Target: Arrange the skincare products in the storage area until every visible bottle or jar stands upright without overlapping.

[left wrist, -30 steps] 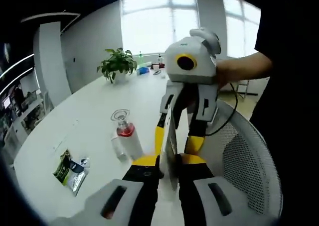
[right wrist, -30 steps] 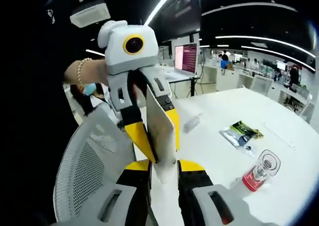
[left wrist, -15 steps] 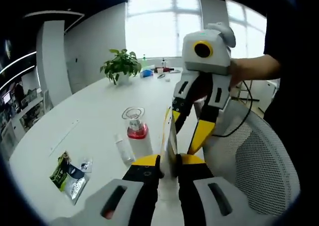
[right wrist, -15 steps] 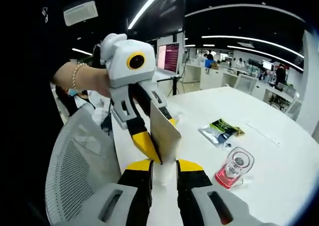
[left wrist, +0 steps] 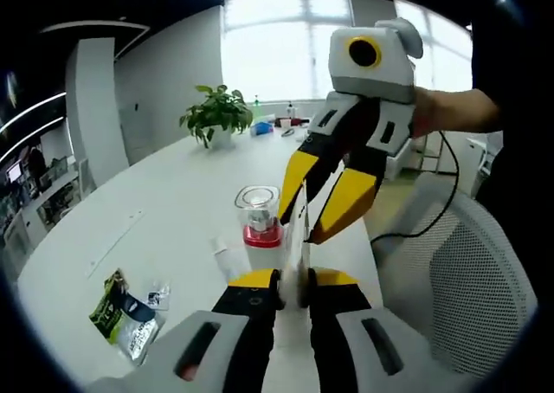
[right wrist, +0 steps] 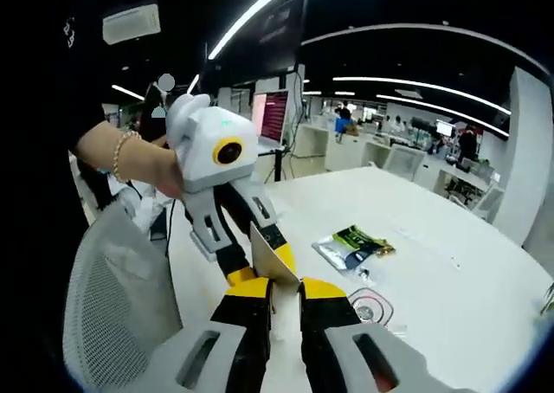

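The left tongs [left wrist: 293, 282] are closed on the lower edge of a thin flat card [left wrist: 302, 237], holding it on edge above the white table [left wrist: 164, 211]. The right tongs [left wrist: 322, 204] come in from above with their yellow jaws spread around the card's upper part; whether they touch it cannot be told. In the right gripper view, the right tongs [right wrist: 286, 286] stand narrowly parted around the card [right wrist: 273, 259]. This two-point hold appears meant to steady the sheet or pass it between hands.

A clear-capped bottle with a red collar [left wrist: 260, 224] stands upright just beyond the card, already in an acceptable pose. A green and silver sachet [left wrist: 124, 311] lies flat, well apart from the bottle. A potted plant [left wrist: 216, 116] sits at the far end.
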A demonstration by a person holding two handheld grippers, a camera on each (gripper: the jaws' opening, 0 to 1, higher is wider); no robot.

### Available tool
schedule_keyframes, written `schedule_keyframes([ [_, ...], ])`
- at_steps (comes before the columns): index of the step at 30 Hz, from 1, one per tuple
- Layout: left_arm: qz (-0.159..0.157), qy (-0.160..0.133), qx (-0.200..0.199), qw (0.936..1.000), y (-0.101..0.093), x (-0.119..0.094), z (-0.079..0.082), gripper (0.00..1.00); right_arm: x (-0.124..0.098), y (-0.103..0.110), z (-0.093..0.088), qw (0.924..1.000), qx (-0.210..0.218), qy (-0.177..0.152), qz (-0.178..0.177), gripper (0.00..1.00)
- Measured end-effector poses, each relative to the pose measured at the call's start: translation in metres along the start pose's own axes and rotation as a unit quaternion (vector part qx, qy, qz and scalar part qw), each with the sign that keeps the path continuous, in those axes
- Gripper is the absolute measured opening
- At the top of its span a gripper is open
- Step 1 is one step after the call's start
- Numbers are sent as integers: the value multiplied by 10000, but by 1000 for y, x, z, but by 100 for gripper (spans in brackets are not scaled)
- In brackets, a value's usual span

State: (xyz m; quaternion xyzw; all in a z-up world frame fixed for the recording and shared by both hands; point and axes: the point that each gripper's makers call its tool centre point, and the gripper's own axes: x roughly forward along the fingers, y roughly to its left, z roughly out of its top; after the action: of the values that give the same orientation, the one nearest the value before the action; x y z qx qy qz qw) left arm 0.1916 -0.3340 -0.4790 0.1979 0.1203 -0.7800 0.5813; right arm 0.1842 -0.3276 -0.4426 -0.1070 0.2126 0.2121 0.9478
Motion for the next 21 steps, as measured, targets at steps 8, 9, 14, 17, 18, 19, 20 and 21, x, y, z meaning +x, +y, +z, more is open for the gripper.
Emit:
schedule_keyframes([
  [8, 102, -10, -144, 9998, 12, 10, -5, 18, 9, -10, -5, 9979, -476, 437, -32, 3],
  [9, 107, -13, -151, 9998, 14, 11, -5, 19, 10, -11, -6, 9976, -509, 469, -46, 3],
  [14, 80, -29, -206, 9998, 20, 18, -6, 18, 12, -18, -9, 9957, -670, 630, -134, 4],
  [17, 68, -79, -260, 9996, 22, 21, -6, 19, 10, -20, -9, 9921, -972, 746, -273, 4],
  [18, 58, -83, -288, 9995, 22, 21, -6, 19, 11, -20, -9, 9922, -961, 748, -267, 5],
  [19, 58, -86, -295, 9995, 22, 21, -6, 19, 11, -22, -10, 9916, -1002, 767, -290, 5],
  [20, 59, -88, -319, 9994, 23, 22, -6, 19, 11, -23, -10, 9910, -1039, 786, -308, 5],
  [21, 61, -90, -326, 9994, 24, 22, -6, 19, 11, -24, -10, 9906, -1066, 792, -331, 6],
])
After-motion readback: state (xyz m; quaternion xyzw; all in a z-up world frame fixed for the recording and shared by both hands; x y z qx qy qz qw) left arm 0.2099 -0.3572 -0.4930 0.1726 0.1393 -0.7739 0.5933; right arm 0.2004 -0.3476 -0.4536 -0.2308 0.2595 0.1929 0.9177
